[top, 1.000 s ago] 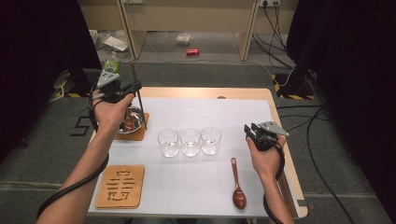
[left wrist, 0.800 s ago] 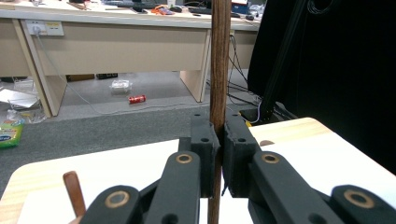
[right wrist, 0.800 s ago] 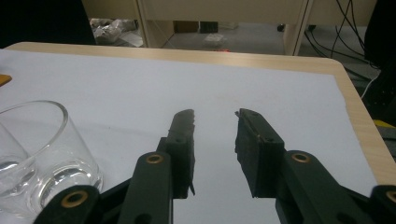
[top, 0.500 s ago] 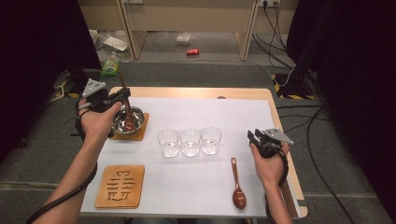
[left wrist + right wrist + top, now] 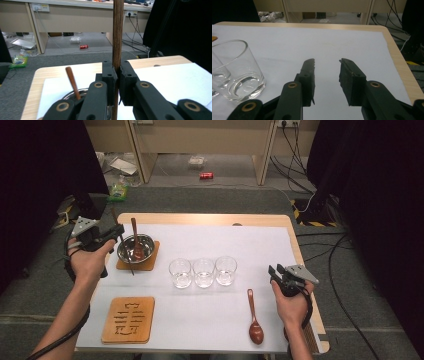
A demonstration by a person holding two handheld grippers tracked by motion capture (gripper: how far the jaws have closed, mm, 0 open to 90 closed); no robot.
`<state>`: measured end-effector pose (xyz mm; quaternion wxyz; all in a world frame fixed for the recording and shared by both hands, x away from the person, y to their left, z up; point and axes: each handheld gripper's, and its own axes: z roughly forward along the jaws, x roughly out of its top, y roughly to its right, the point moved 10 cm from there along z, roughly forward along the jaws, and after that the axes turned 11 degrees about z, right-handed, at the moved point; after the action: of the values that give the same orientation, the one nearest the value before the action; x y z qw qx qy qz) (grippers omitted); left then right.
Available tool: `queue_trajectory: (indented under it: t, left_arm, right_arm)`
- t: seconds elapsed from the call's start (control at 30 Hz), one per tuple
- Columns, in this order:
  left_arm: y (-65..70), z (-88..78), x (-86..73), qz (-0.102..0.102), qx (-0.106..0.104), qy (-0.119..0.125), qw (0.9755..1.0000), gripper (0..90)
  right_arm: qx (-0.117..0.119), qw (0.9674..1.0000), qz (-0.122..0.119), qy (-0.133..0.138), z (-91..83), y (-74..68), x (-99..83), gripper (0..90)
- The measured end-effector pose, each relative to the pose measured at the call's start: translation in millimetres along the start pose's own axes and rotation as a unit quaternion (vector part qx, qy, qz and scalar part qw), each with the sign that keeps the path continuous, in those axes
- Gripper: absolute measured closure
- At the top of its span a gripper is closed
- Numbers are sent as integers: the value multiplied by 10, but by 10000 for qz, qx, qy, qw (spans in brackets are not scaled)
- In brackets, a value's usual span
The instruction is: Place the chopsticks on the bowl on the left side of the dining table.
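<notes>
My left gripper (image 5: 118, 232) is shut on a thin wooden stick (image 5: 124, 251), which slants across the left side of a metal bowl (image 5: 142, 251). In the left gripper view the stick (image 5: 117, 37) stands upright, clamped between the jaws of the left gripper (image 5: 117, 72). A brown spoon (image 5: 135, 236) leans in the bowl. At the table's right edge my right gripper (image 5: 274, 270) is open; its jaws have just been opening with nothing between them. In the right gripper view the right gripper (image 5: 327, 63) hangs over white paper beside a glass (image 5: 237, 75).
Three glasses (image 5: 203, 272) with a little water stand in a row mid-table. A second wooden spoon (image 5: 254, 317) lies near the front, left of my right hand. A carved wooden trivet (image 5: 129, 319) sits front left. The bowl rests on a wooden coaster (image 5: 150, 262).
My left hand has moved left and a little down with the stick, from above the bowl to its left side. The right gripper's jaws have spread wider.
</notes>
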<state>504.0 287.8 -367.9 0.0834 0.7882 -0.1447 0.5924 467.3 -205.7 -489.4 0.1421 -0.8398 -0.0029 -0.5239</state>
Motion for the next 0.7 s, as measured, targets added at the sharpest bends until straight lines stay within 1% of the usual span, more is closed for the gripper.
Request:
queue_trajectory:
  t: [0.17,0.33,0.37,0.43,0.57,0.7]
  left_arm:
    - [-99,-80,-64,14,77,-21,10000,839]
    - [-196,-134,-169,9,158,-121,9998,839]
    - [-221,-145,-197,42,189,-154,9997,839]
    - [-263,-168,-234,232,299,-206,9991,838]
    - [-318,-205,-286,219,322,-260,9989,839]
    - [-369,-211,-340,122,336,-317,9989,839]
  right_arm:
    - [4,10000,-21,11,-24,-5,-24,646]
    - [43,10000,6,50,-54,-21,-34,643]
    - [47,10000,7,60,-58,-20,-35,643]
    - [33,10000,27,74,-69,-11,-36,643]
    - [32,9999,52,97,-89,8,-31,642]
    - [23,9999,61,111,-109,7,-29,642]
